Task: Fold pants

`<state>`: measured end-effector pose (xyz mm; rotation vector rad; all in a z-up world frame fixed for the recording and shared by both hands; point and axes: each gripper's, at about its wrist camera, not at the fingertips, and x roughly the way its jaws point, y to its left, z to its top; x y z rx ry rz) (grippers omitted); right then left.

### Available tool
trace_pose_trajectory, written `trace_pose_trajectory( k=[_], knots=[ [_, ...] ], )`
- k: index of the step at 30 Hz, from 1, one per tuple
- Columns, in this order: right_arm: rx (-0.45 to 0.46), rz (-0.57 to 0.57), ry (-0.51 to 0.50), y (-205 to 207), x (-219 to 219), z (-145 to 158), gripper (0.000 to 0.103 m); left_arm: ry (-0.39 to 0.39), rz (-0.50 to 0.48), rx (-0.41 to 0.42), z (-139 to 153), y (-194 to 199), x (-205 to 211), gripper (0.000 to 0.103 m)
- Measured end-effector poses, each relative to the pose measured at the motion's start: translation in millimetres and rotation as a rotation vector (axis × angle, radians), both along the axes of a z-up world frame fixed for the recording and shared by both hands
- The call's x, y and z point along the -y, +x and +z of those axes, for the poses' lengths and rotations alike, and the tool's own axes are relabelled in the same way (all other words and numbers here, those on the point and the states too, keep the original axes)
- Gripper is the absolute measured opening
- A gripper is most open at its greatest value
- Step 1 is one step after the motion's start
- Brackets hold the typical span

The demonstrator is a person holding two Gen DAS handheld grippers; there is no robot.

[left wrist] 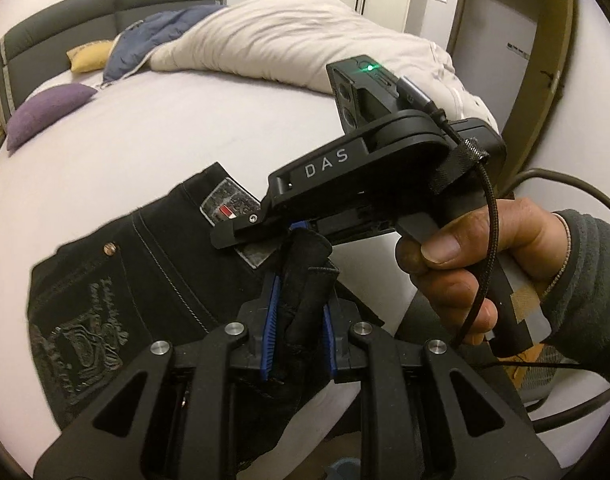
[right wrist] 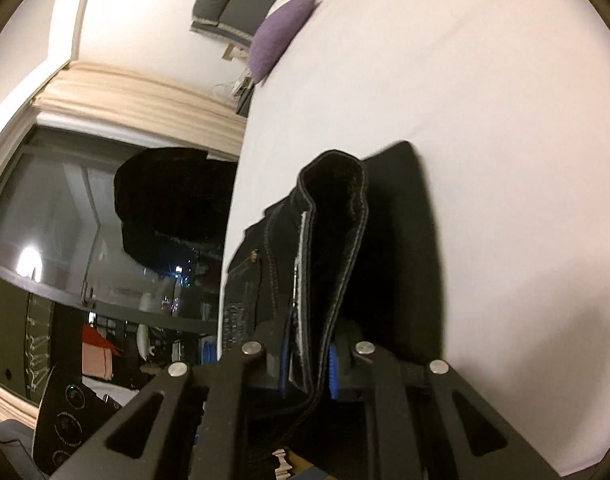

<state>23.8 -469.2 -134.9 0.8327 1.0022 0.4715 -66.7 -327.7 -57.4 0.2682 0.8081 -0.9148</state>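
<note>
Nearest in the left wrist view, the left tool (left wrist: pixel 297 308) has its blue-padded fingers (left wrist: pixel 271 336) clamped together on a bunched fold of the black pants (left wrist: pixel 117 280). Just beyond it the right tool (left wrist: pixel 305 216) reaches in from the side, gripped by the person's right hand (left wrist: pixel 485 264); its tips meet the same raised fabric beside the waistband patch. The rest of the pants lies flat on the bed (left wrist: pixel 153 128), close to its near edge, back pocket with grey embroidery facing up.

In the right wrist view, the right tool (right wrist: pixel 309 368) is closed on a doubled hem of the pants (right wrist: pixel 337 232), which stands up between the pads, with more of the black cloth spread on the bed (right wrist: pixel 485 120) behind it.

Farther along, a purple cushion (left wrist: pixel 45 112) sits near the bed's left edge, then a yellow cushion (left wrist: pixel 89 56) and a blue blanket (left wrist: pixel 153 36) against the grey headboard (left wrist: pixel 105 4), with a cream duvet (left wrist: pixel 297 40) heaped at the far right side.
</note>
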Motion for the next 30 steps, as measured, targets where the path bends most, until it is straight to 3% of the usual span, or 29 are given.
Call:
trace_pose_trajectory(
  k=[8, 11, 13, 15, 18, 23, 25, 27, 28, 29, 30],
  knots=[
    [-0.004, -0.054, 0.018, -0.4, 6.6, -24.1, 0.014, 0.003, -0.013, -0.066, -45.9, 13.5, 32.4, 0.019],
    [0.030, -0.038, 0.026, -7.1, 7.1, -27.8, 0.013, -0.016, -0.025, -0.114, -39.4, 19.2, 18.5, 0.019],
    [0.025, -0.032, 0.043, -9.4, 10.4, -24.6, 0.019, -0.049, -0.023, -0.180, -31.6, 17.2, -5.2, 0.019],
    [0.006, -0.052, 0.042, -13.3, 19.0, -19.8, 0.033, -0.096, 0.010, -0.185, -16.6, 14.6, -36.0, 0.019],
    [0.040, -0.126, -0.054, -30.9, 30.1, 12.4, 0.040, -0.172, 0.107, -0.189, -0.2, 24.4, -84.6, 0.019],
    [0.195, 0.004, 0.040, -48.4, -7.3, 58.4, 0.040, -0.230, 0.249, -0.184, -7.2, 72.5, -121.4, 0.019],
    [0.184, 0.076, 0.028, -47.1, -32.2, 53.9, 0.040, -0.240, 0.263, -0.200, -17.8, 94.8, -121.0, 0.019],
    [0.094, 0.101, -0.020, -39.8, -47.6, 29.1, 0.040, -0.181, 0.290, -0.191, -40.0, 120.0, -114.0, 0.019],
    [0.017, 0.097, -0.047, -35.1, -50.4, 9.0, 0.034, -0.158, 0.301, -0.249, -59.2, 133.7, -112.0, 0.019],
    [-0.051, 0.078, -0.069, -32.9, -49.1, -13.5, 0.007, -0.163, 0.315, -0.304, -67.9, 145.0, -115.8, 0.019],
    [-0.064, 0.048, -0.077, -34.5, -43.7, -22.0, 0.000, -0.180, 0.326, -0.377, -87.5, 153.7, -120.0, 0.019]
  ],
)
